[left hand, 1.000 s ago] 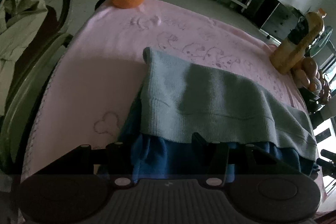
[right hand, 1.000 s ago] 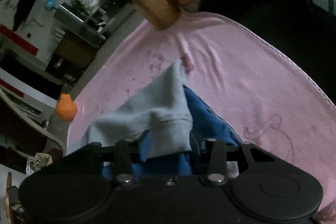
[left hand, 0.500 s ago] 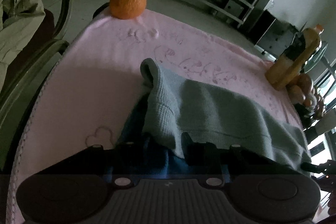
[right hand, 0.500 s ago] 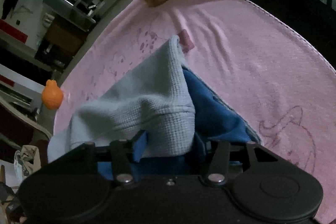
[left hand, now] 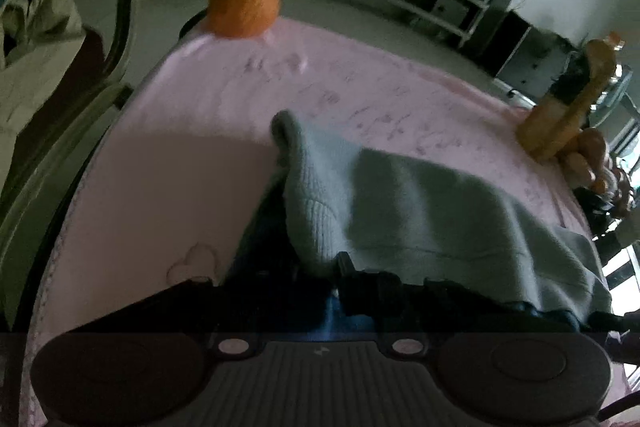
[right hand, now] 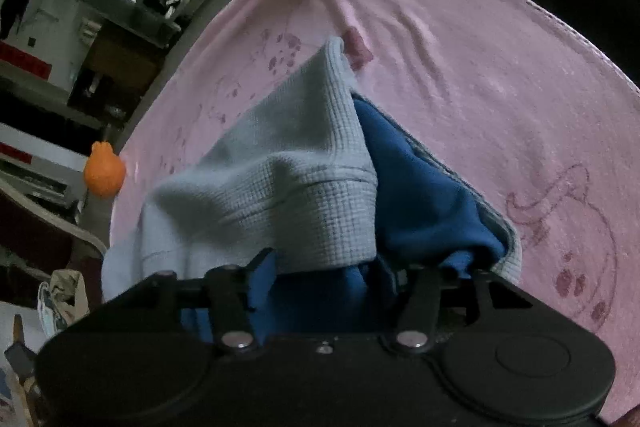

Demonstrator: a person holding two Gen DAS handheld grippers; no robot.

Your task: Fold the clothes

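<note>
A dim room with shelving along the far wall is seen behind a table covered by a pink printed cloth (left hand: pixel 168 163). At the far corner of the cloth an orange ball-like object (left hand: pixel 245 5) is placed, and at the opposite far edge a tilted amber bottle (left hand: pixel 568 107) is seen beside a cluster of fruit (left hand: pixel 588 159). A beige garment (left hand: pixel 32 39) is draped over a chair at the left.

The grey knit garment (left hand: pixel 432 211), with a blue lining (right hand: pixel 416 195) exposed in the right wrist view, is found in the middle of the cloth, its near hem raised off the surface and its far corner folded upward into a peak.

The left gripper (left hand: pixel 320 287) is set at the near left part of the hem; grey fabric is bunched between its fingers, which are drawn narrow onto it. The right gripper (right hand: pixel 332 267) is closed on the opposite end of the hem, with grey knit and blue lining pinched together between its fingers. The garment is thus held up at both ends, above the pink cloth
</note>
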